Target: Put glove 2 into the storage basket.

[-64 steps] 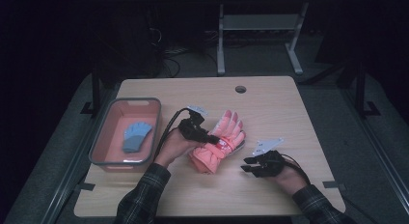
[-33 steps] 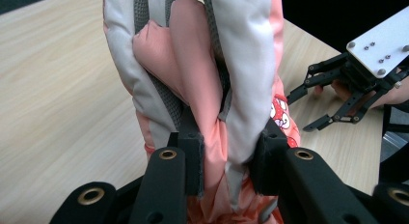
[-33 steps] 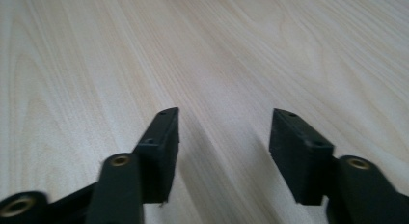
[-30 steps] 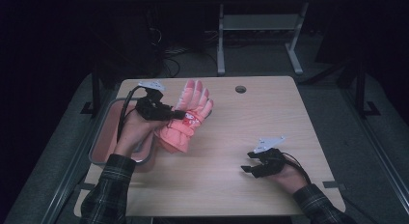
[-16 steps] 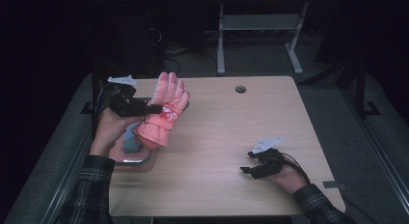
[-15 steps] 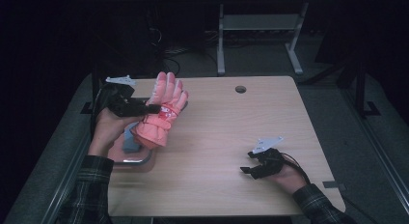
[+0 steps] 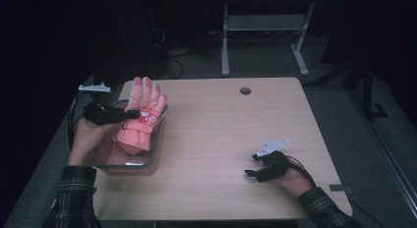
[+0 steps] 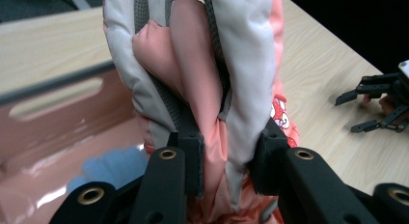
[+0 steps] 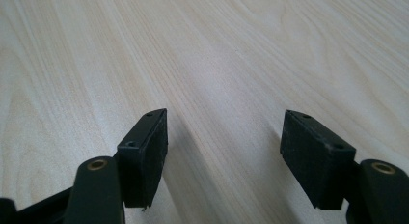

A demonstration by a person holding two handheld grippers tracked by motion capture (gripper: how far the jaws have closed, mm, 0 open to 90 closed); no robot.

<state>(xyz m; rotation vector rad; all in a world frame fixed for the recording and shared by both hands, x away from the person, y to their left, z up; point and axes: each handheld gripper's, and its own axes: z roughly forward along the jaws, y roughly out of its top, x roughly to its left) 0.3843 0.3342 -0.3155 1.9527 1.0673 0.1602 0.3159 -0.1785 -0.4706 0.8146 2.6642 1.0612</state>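
A padded pink and grey glove (image 7: 143, 94) hangs fingers-up over the pink bin (image 7: 147, 164) at the table's left edge. My left gripper (image 7: 132, 114) is shut on it. In the left gripper view both pads pinch the glove (image 8: 193, 64) near its cuff, where my left gripper (image 8: 226, 156) squeezes the padding. Something blue (image 8: 111, 166) lies in the bin (image 8: 58, 103) below. My right gripper (image 7: 252, 165) rests on the table at the front right, open. Its jaws have just been opening, with nothing between them, and bare wood shows under my right gripper (image 9: 224, 151).
The wooden table (image 7: 236, 134) has a round cable hole (image 7: 245, 91) near its far edge. The right gripper (image 8: 357, 110) shows far off in the left gripper view. A metal frame (image 7: 260, 36) stands on the dark floor behind the table.
My left hand has carried the glove leftward from the table's middle to above the bin. The right hand has stayed in place at the front right.
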